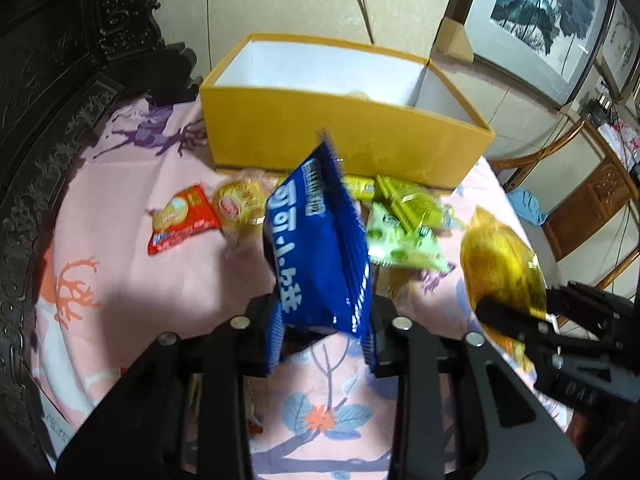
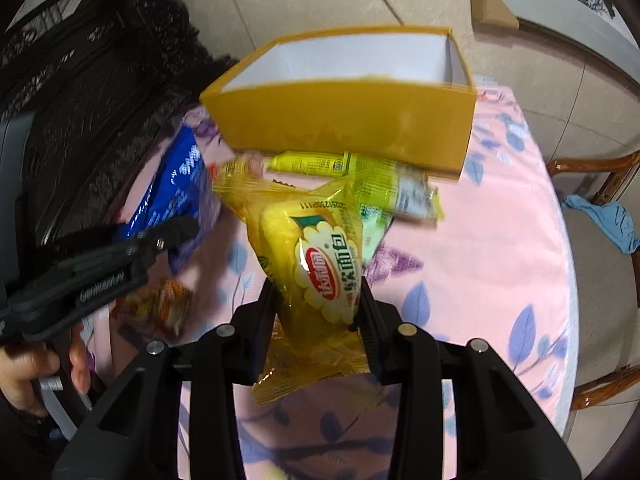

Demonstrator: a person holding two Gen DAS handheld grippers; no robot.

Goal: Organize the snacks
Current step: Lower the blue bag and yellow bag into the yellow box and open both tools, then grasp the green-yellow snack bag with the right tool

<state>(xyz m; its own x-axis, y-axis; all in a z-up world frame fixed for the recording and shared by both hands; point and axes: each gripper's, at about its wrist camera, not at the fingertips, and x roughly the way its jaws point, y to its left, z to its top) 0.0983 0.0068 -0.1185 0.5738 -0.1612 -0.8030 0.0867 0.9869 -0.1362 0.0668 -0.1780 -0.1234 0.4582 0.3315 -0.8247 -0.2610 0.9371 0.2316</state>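
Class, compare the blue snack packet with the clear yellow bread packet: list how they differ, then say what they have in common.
The blue snack packet is opaque, while the yellow bread packet is see-through, showing the bread inside. The blue snack packet carries white lettering; the yellow bread packet has a red oval logo. The left hand-held gripper grips the blue one, the right hand-held gripper the yellow one. Both are sealed and raised off the pink cloth, before the yellow box.

The right gripper (image 2: 318, 304) clamps a yellow bread packet (image 2: 312, 264) between both fingers, lifted clear of the pink cloth (image 2: 500, 260). Beyond it stands an open yellow box (image 2: 348, 124), white inside. Green-yellow packets (image 2: 384, 184) lie just before the box's near wall. At left, the left gripper (image 2: 120, 260), held by a hand (image 2: 28, 372), grips a blue packet (image 2: 172, 188).
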